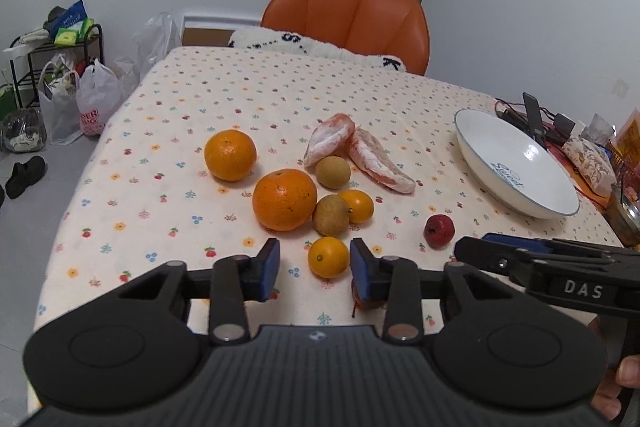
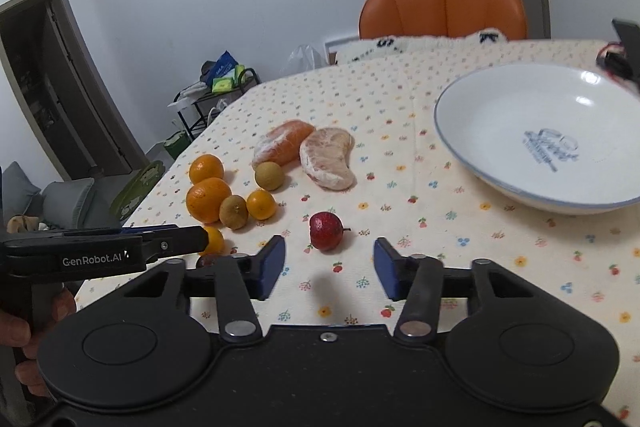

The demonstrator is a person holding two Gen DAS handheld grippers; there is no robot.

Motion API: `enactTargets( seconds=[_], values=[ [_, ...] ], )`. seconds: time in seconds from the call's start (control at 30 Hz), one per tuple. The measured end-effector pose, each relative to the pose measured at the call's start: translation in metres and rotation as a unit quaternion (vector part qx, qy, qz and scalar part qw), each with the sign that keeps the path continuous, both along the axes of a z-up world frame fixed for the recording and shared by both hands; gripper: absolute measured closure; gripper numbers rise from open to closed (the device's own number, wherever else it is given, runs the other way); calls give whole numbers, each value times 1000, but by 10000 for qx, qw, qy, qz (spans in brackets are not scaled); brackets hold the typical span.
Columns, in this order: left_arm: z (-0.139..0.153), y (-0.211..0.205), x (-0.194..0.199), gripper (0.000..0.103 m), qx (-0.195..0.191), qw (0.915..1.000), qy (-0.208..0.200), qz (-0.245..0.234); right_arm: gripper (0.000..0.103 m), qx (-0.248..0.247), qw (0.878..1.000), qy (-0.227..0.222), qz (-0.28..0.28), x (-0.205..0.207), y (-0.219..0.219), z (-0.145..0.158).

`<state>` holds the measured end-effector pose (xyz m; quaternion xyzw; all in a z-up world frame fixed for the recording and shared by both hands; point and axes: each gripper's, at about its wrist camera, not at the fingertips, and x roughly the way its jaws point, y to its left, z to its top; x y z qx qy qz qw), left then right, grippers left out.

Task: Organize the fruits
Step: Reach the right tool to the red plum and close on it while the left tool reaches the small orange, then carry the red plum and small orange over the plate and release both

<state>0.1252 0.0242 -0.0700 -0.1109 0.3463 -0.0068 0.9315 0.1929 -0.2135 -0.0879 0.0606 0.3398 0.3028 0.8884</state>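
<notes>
Fruits lie loose on the flowered tablecloth (image 1: 192, 107), grouped toward the near middle of the tabletop. Small orange citrus (image 1: 328, 256) sits nearest the front edge, directly between the blue pads of the left gripper (image 1: 314, 265); jaws spread wider than the fruit, pads not touching it. Just behind it: brown round fruit (image 1: 331, 215) touching a second small citrus (image 1: 357, 205) on one side and the large orange (image 1: 285, 199) on the other. Second orange (image 1: 230, 155) farther back toward the left edge, apart from the large one. Another brown round fruit (image 1: 333, 171) rests against two peeled pomelo segments (image 1: 380, 163), which lie side by side toward the centre. Red fruit (image 2: 326, 230) with a short stem stands alone, nearer the right side, just ahead of the right gripper (image 2: 330, 265); jaws released, wide apart, nothing between the pads. A dark reddish fruit (image 1: 366, 301) is partly hidden beneath the left gripper's right finger; kind cannot be told. White bowl (image 2: 500, 87) with a blue rim and blue lettering inside stands at the right side of the tabletop, holding no fruit. Beyond the far edge: orange chair (image 1: 348, 15). Fingers (image 1: 630, 373) of the person's hand grip the right tool's handle.
</notes>
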Motion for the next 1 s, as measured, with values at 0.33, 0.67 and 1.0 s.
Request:
enactTargets(
  seconds=[0.33, 0.67, 1.0],
  values=[
    [-10, 0, 10, 79, 16, 9999, 81, -86, 59, -66, 9999, -40, 90, 13, 15, -8],
    [-1, 2, 5, 81, 54, 10000, 55, -59, 79, -13, 9999, 2, 142, 14, 17, -8],
    [20, -17, 0, 81, 222, 9994, -212, -132, 79, 122, 9996, -242, 79, 2, -2, 7]
  ],
)
